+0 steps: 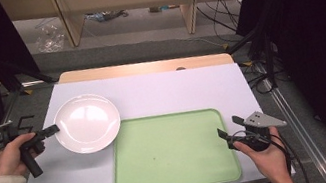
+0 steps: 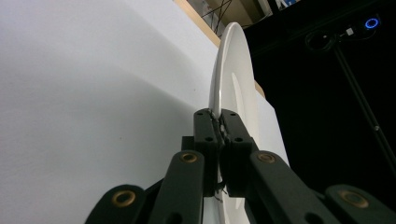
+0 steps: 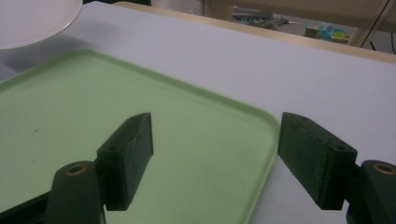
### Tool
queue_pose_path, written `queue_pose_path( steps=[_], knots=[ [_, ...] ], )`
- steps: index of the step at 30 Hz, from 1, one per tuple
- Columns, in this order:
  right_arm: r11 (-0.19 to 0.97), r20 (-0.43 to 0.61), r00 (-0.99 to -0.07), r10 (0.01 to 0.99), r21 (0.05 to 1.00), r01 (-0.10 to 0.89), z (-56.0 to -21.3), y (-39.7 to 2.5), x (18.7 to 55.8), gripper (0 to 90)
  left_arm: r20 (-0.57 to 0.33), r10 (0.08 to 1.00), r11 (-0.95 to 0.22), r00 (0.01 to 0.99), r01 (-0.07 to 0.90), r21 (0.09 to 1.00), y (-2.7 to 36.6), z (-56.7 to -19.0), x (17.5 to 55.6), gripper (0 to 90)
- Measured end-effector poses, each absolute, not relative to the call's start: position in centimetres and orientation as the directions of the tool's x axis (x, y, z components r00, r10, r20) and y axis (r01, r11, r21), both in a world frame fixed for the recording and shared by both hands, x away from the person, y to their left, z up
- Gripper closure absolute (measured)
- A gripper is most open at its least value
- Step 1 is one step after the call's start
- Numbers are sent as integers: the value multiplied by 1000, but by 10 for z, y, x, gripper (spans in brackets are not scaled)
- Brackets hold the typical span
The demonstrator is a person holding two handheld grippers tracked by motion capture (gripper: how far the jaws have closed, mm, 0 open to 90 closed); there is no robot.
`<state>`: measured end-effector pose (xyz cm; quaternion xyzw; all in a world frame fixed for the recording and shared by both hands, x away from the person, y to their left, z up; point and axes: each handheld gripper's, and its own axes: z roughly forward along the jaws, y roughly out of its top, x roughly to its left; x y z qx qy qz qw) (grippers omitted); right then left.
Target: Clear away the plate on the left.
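A white plate (image 1: pixel 88 122) hangs a little above the white table, its near edge overlapping the far left corner of the green tray (image 1: pixel 172 153). My left gripper (image 1: pixel 56 129) is shut on the plate's left rim. In the left gripper view the rim of the plate (image 2: pixel 231 70) runs edge-on between the closed jaws of the left gripper (image 2: pixel 219 128). My right gripper (image 1: pixel 225 136) is open at the tray's right edge, one jaw over the tray (image 3: pixel 56 107) and one outside its rim. The plate (image 3: pixel 32 18) shows at the top left of the right gripper view.
The white table sheet (image 1: pixel 176 91) lies over a wooden tabletop (image 1: pixel 146 67). Black stands and cables flank the table on both sides. Wooden furniture legs and floor clutter sit beyond the far edge.
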<state>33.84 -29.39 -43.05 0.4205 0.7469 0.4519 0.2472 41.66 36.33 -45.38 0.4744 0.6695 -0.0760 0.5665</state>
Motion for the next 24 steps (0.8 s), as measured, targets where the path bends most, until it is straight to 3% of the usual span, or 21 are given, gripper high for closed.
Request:
queue_pose_path(
  steps=[24],
  knots=[
    [216, 21, -520, 854, 895, 391, -431, -293, 338, 275, -834, 536, 501, 129, 746, 438, 344, -448, 418, 863]
  ],
)
